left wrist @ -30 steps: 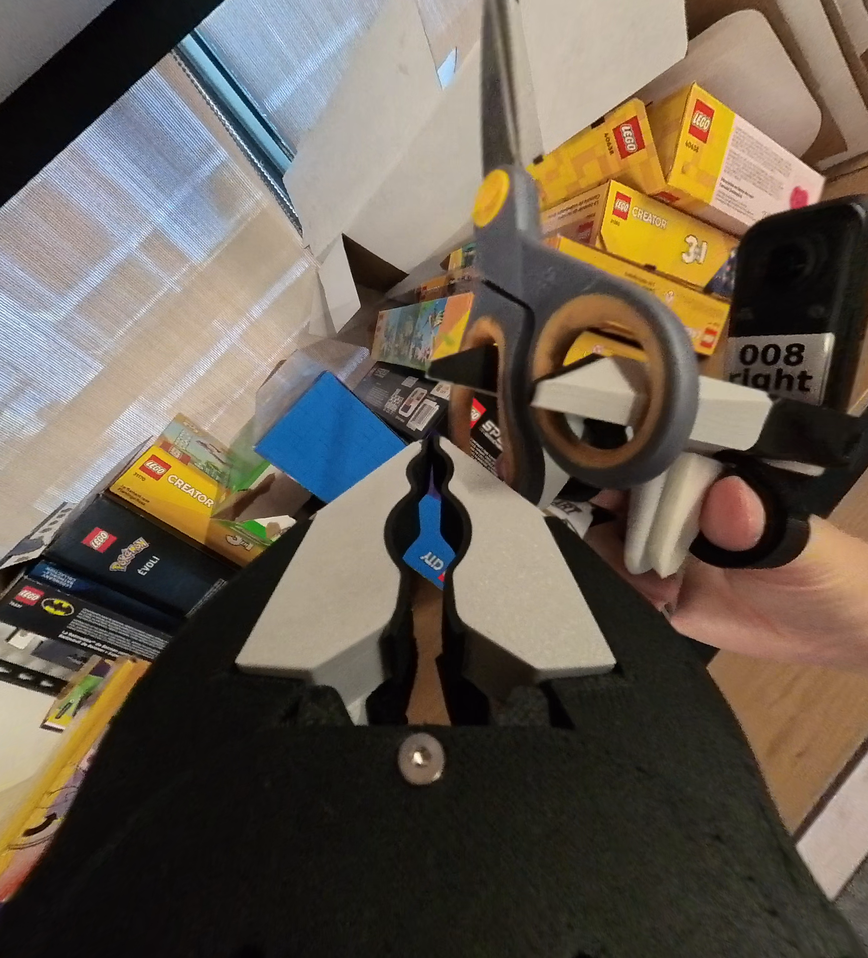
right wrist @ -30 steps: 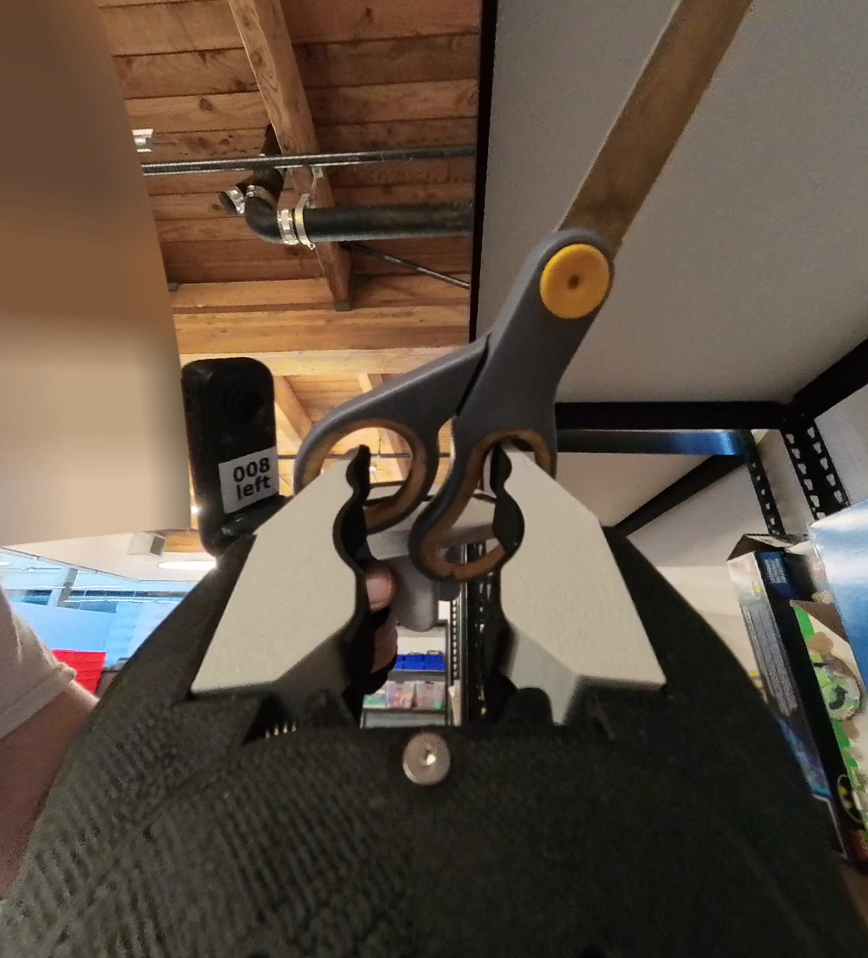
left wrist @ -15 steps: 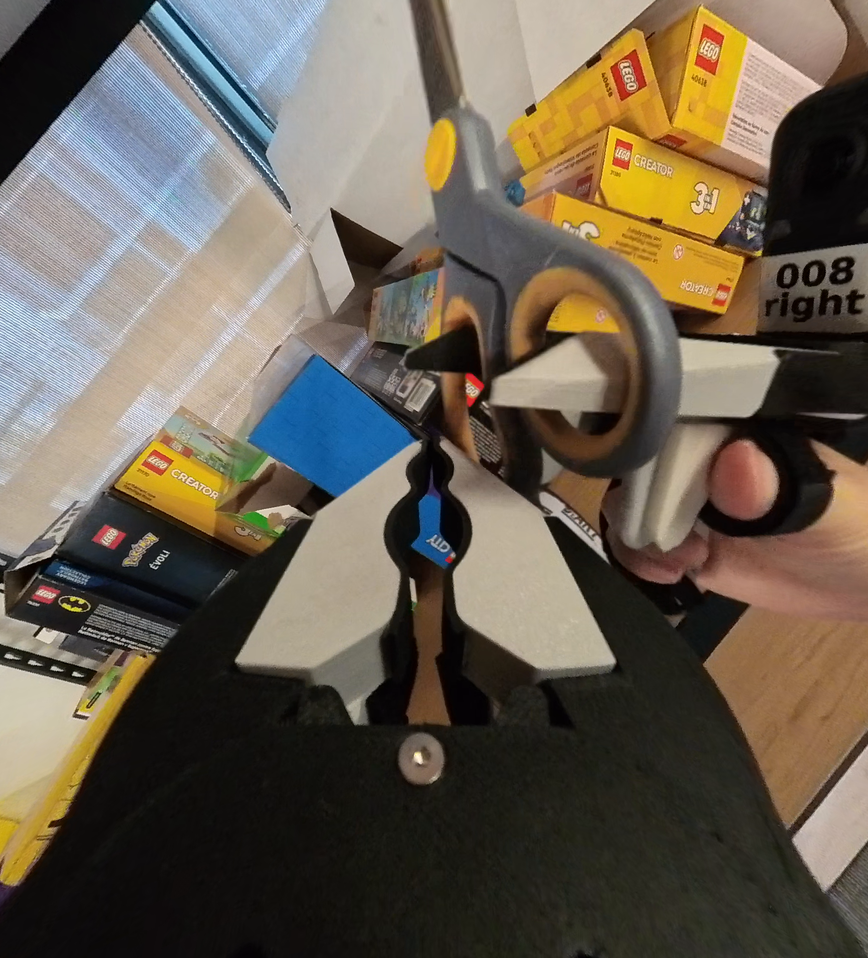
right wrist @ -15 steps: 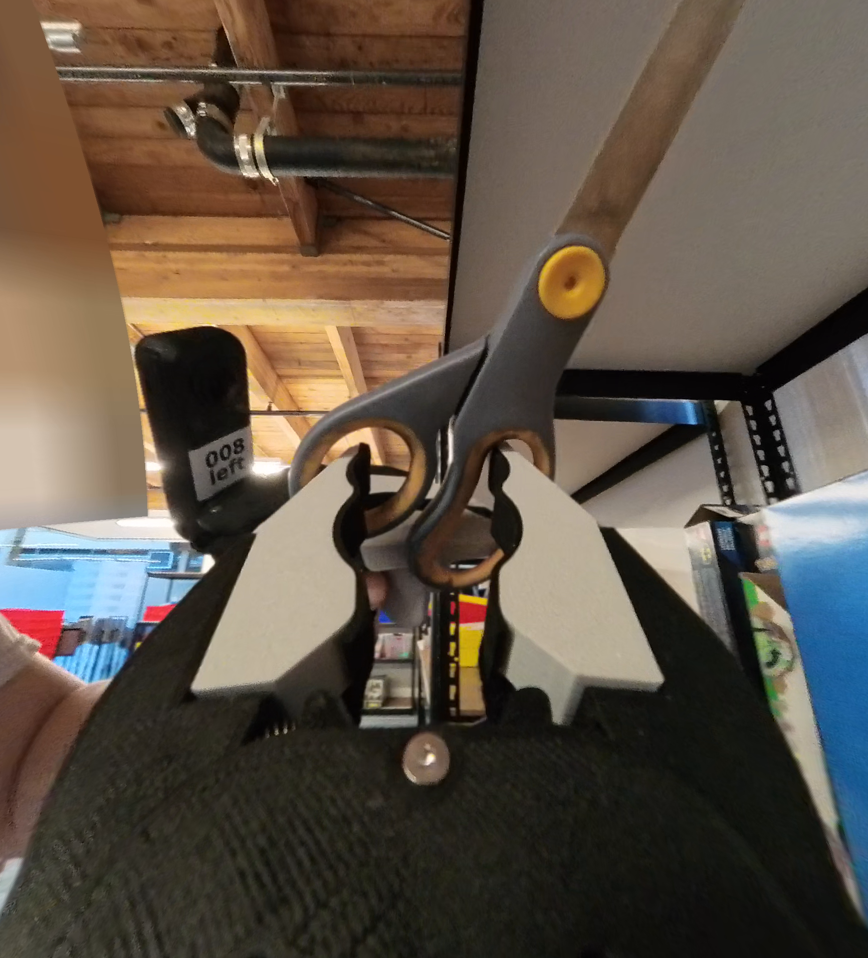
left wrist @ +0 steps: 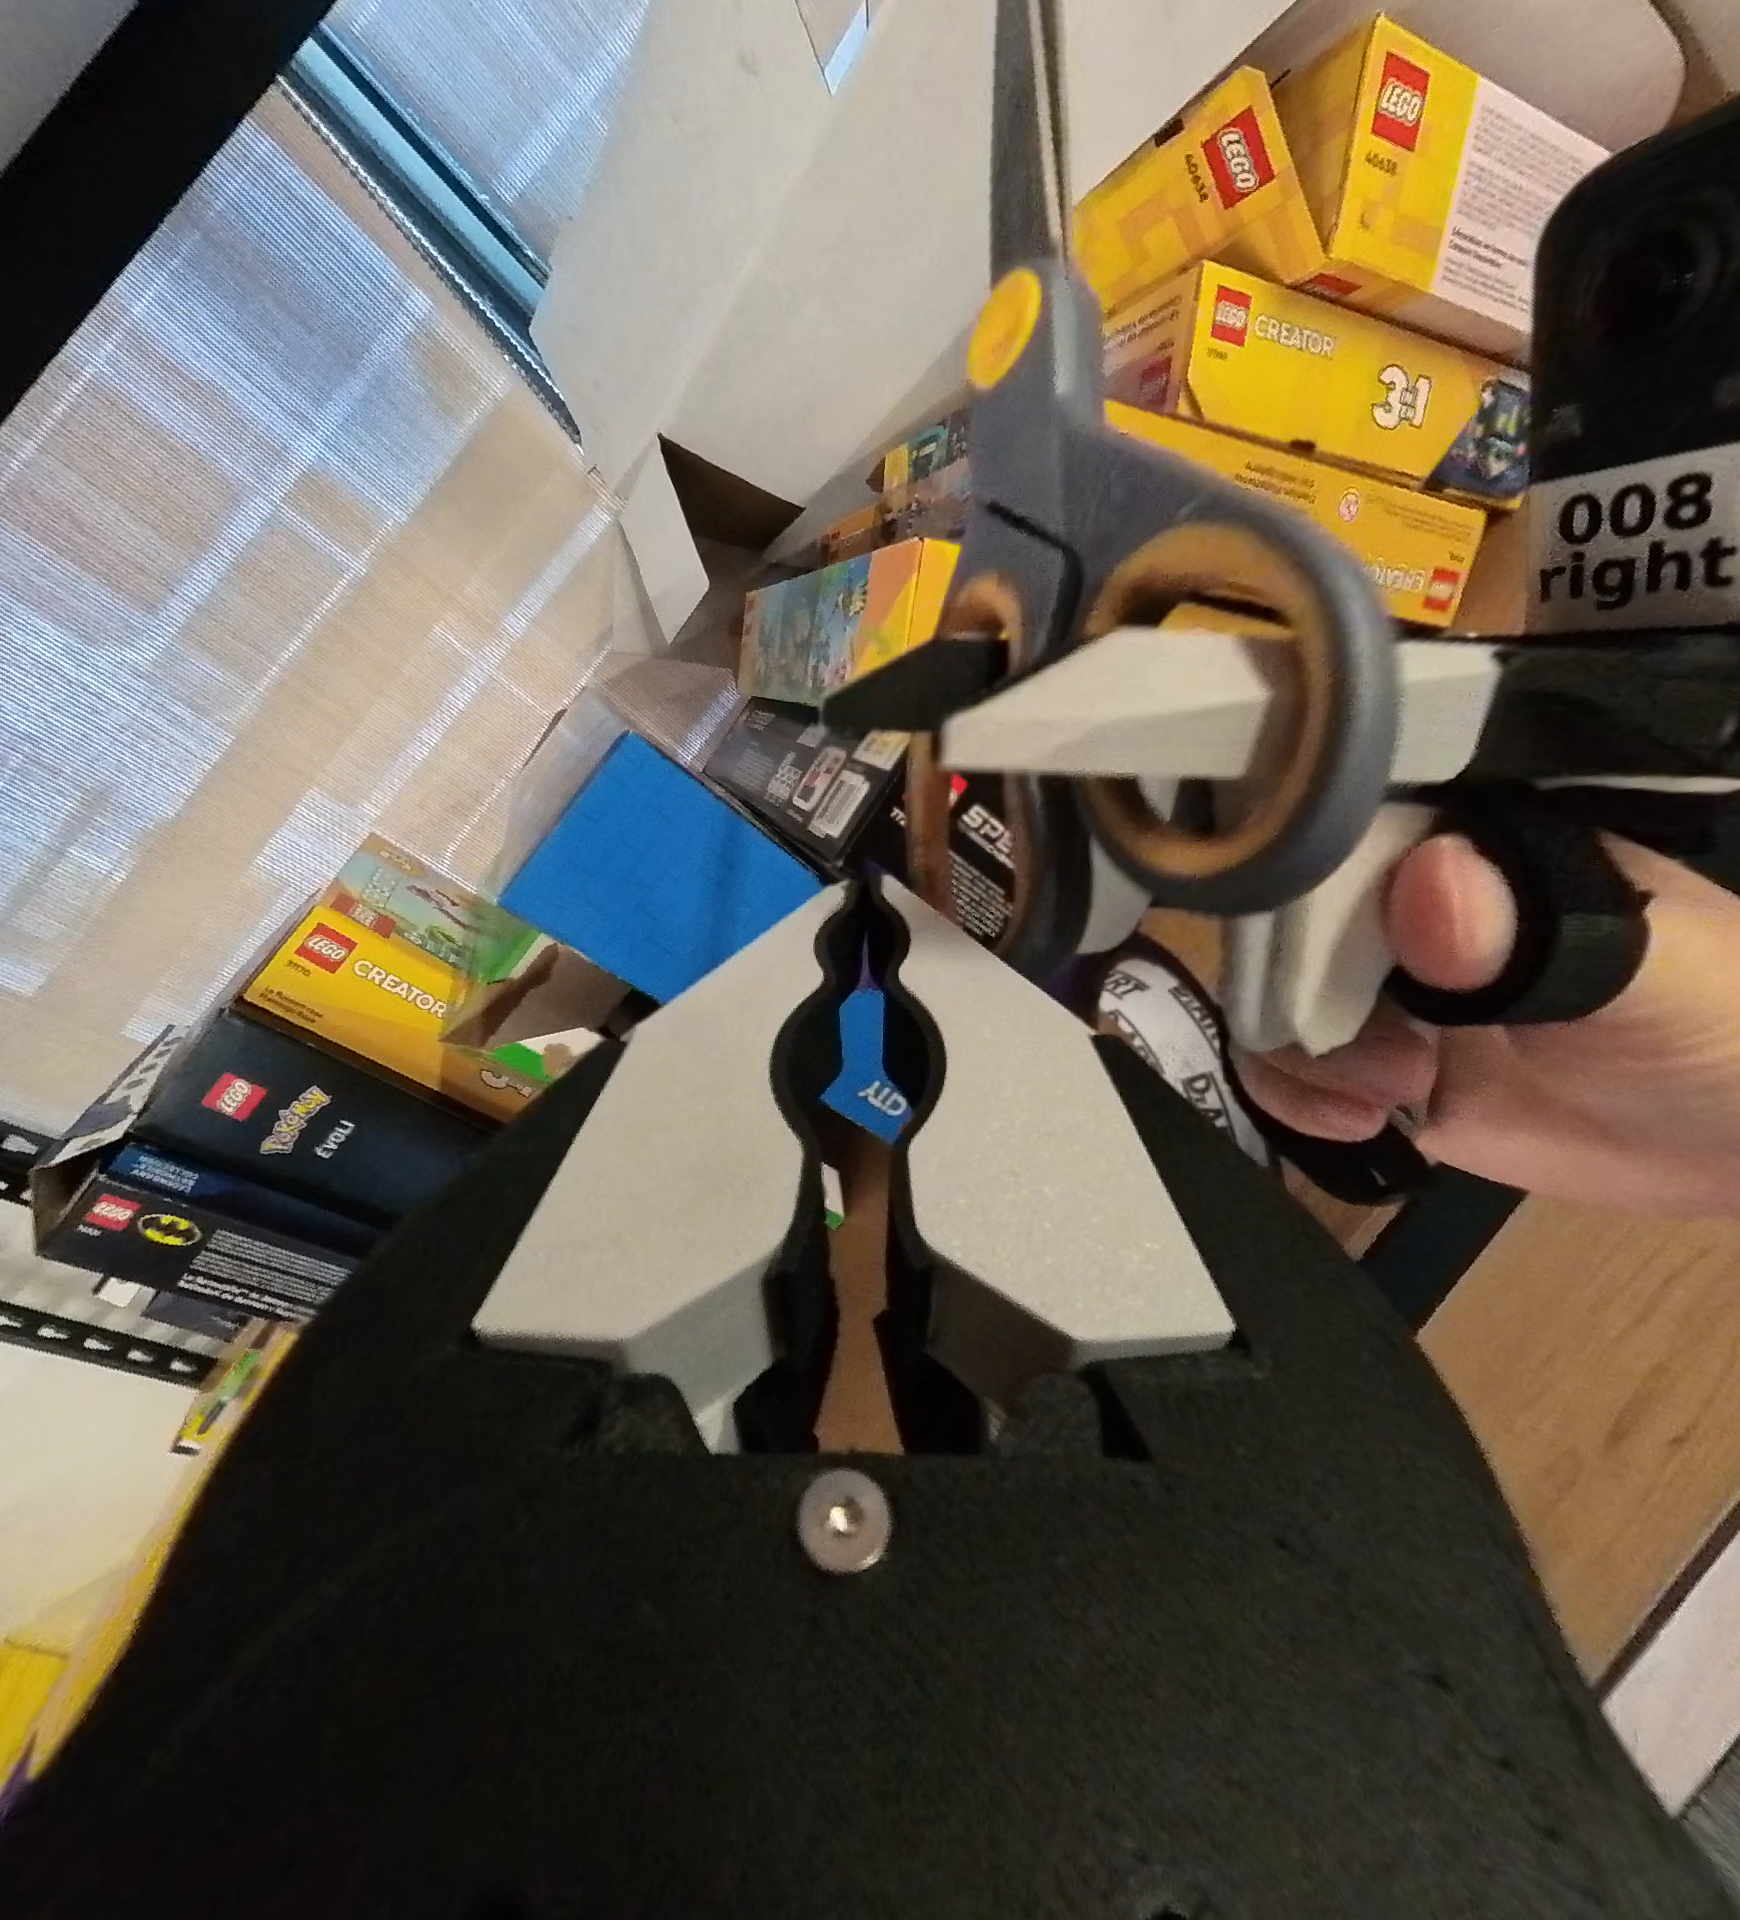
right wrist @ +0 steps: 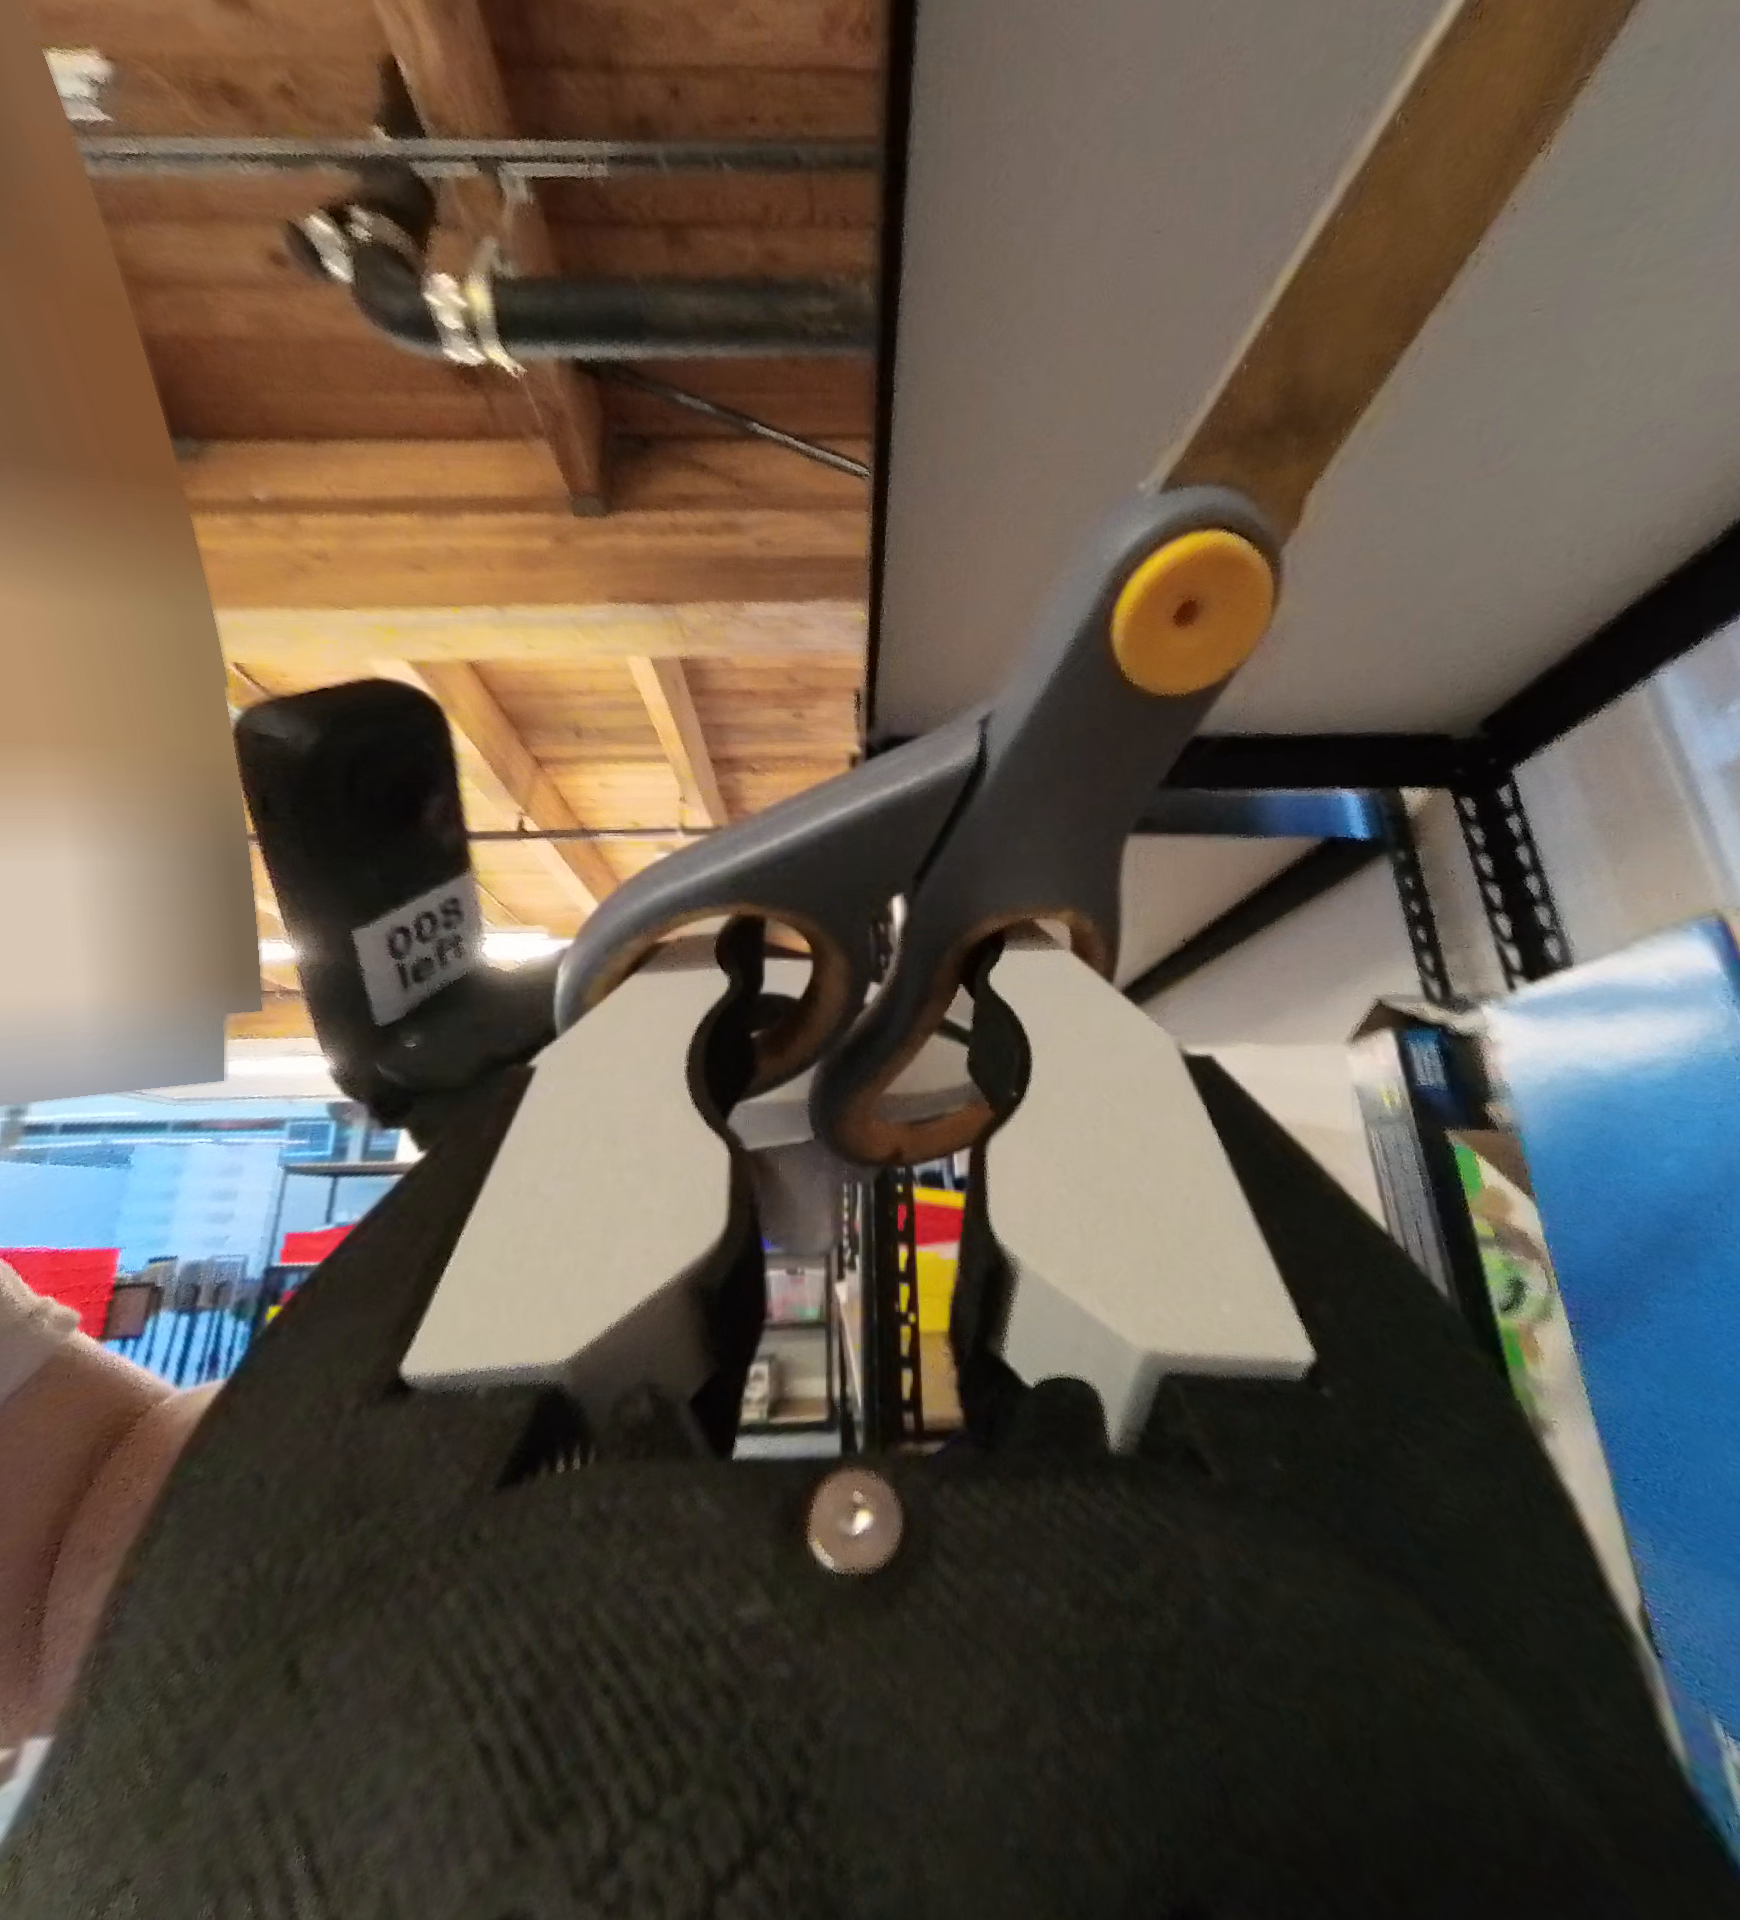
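Grey scissors (left wrist: 1105, 499) with a yellow pivot button are held in the air, blades closed and pointing up. My right gripper (right wrist: 861, 956) has one finger through each handle loop of the scissors (right wrist: 1001, 831) and is shut on the handle bars between them. It also shows in the left wrist view (left wrist: 907, 717), held by a person's hand (left wrist: 1572, 1081). My left gripper (left wrist: 864, 904) is shut and empty, just below and left of the scissor handles, not touching them. Its black camera housing (right wrist: 357, 831) shows in the right wrist view.
Yellow toy boxes (left wrist: 1344, 364) are stacked on a wooden shelf (left wrist: 1624, 1403), with a blue box (left wrist: 658, 883) and dark boxes (left wrist: 294, 1122) beside them. A window with blinds (left wrist: 222, 571) is at left. A black metal rack (right wrist: 1510, 883), a blue box (right wrist: 1676, 1299) and a ceiling pipe (right wrist: 637, 312) are close. The tips of one gripper are about 5 cm away from the tips of the other.
The right gripper and the scissors shifted slightly sideways in the left wrist view, still held the same way. The right wrist view swung a little; the blue box at its right looms larger.
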Demonstrator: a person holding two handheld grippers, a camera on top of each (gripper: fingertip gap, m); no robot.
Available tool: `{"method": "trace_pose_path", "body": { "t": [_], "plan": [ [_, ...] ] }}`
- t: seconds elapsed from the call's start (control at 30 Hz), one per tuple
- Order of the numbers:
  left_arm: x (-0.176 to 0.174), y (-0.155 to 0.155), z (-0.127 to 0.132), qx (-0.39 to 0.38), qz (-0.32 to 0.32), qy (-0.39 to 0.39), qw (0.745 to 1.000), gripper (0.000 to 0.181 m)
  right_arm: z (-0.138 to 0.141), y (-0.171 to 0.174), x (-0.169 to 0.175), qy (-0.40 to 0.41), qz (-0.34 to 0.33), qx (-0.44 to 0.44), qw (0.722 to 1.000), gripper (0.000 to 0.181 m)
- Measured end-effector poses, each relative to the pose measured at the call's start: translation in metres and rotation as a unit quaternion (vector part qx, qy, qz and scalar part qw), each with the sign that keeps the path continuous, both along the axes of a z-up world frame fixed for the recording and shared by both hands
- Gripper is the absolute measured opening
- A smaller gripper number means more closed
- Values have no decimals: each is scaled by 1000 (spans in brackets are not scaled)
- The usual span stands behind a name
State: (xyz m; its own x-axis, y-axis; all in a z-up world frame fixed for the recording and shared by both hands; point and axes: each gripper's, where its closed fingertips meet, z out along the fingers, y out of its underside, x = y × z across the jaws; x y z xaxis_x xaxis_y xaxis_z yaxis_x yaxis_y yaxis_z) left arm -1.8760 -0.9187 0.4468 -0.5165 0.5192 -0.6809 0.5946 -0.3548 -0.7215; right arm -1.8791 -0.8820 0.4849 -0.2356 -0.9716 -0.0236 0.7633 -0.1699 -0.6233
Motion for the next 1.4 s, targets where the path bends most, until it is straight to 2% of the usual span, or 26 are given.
{"method": "trace_pose_path", "body": {
  "t": [0.07, 0.13, 0.17, 0.23, 0.47, 0.63, 0.73, 0.8, 0.87, 1.03, 1.1, 1.4],
  "plan": [
    [1, 2, 1, 2, -3, 4, 1000, 0, -3, -6, 3, 20, -26, 2, 999, 34],
    [2, 3, 4, -5, -1, 4, 1000, 0, 0, 1, 2, 10, -2, -2, 1000, 34],
    [2, 3, 4, -4, -2, 4, 1000, 0, -3, -4, 4, 21, -21, 3, 1000, 32],
    [3, 4, 3, -4, -1, 4, 1000, 0, -3, 1, 6, 20, 1, 5, 1000, 32],
    [5, 11, 2, -4, -5, 1, 1000, 0, -7, 16, 12, 41, -8, -25, 999, 22],
    [10, 5, -10, 24, -8, -17, 1000, 0, -29, 13, 22, 131, -31, -5, 991, 22],
    [16, -3, -19, 50, -8, -30, 998, 0, -46, 21, 27, 191, 9, 14, 981, 22],
    [19, -6, -22, 64, -11, -31, 997, 0, -54, 28, 27, 208, 48, 30, 977, 24],
    [21, -9, -24, 70, -9, -35, 997, 0, -62, 26, 26, 217, 59, 56, 973, 24],
    [28, -14, -34, 83, -4, -37, 996, 0, -82, 18, 22, 252, 38, 98, 962, 31],
    [30, -17, -35, 85, -2, -32, 996, 0, -88, 15, 22, 264, 30, 114, 957, 39],
    [40, -22, -27, 97, -2, -20, 995, 0, -108, 29, 32, 351, -2, 113, 929, 39]
  ]
}}
